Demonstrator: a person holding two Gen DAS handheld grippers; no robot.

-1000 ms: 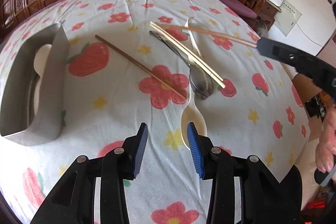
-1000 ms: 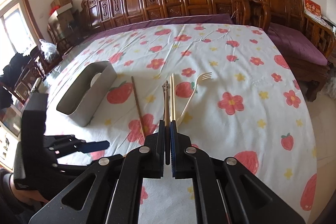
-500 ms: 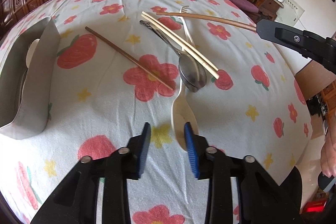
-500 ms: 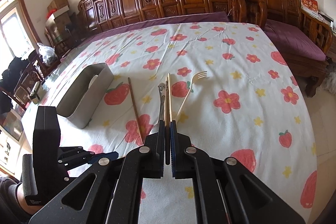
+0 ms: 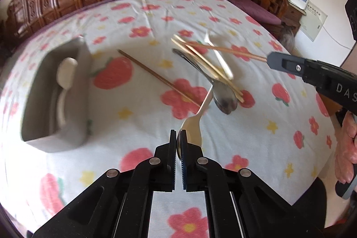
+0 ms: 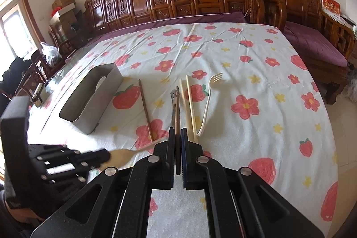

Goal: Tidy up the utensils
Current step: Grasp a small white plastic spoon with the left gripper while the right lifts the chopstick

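Now pale spoon (image 5: 193,126) bowl pinched in left claw (image 5: 178,139), handle forward.

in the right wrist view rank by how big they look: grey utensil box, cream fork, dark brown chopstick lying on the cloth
1. grey utensil box, clearly largest.
2. and 3. cream fork and dark brown chopstick look about alike in length; the fork's tined head is wider, so it may edge ahead, but not surely.
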